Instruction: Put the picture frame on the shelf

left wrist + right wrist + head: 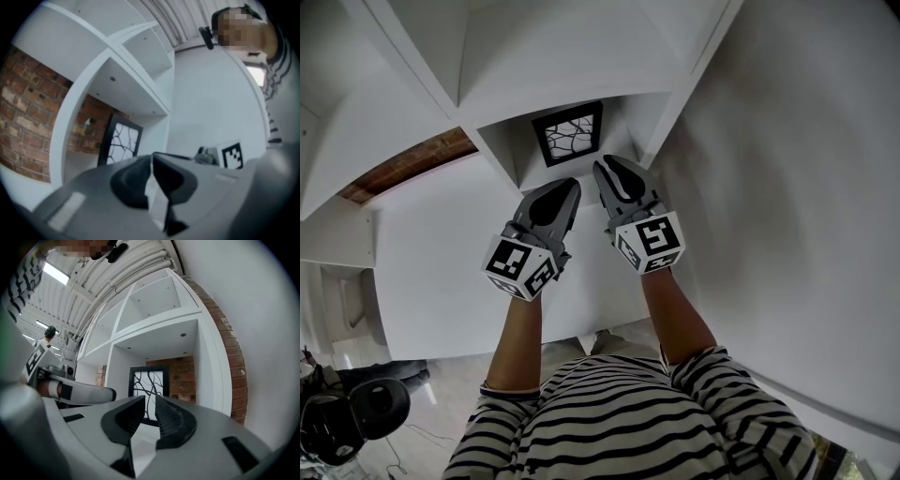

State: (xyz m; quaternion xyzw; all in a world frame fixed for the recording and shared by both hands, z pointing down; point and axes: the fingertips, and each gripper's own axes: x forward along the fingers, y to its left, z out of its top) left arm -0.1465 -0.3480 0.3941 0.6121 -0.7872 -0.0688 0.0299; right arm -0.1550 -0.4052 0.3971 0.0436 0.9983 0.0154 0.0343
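The picture frame (568,134) stood upright inside one box of the white shelf (502,150), with the brick wall (180,376) behind it. It rested on the floor of that box and nothing held it. So we thought the main job looked done: the frame was on the shelf. As far as we could see, all that was left was to take our hands away, and maybe to check that the frame would not tip over.

Our left claw (571,186) was in front of the shelf, apart from the frame. Its two jaws were pressed together and it held nothing. Our right claw (606,166) was just beside it, a bit closer to the frame but not touching it. Its jaws were a little bit apart, with only a thin gap, and there was nothing between them. Through that gap we could see the frame farther back in the shelf.
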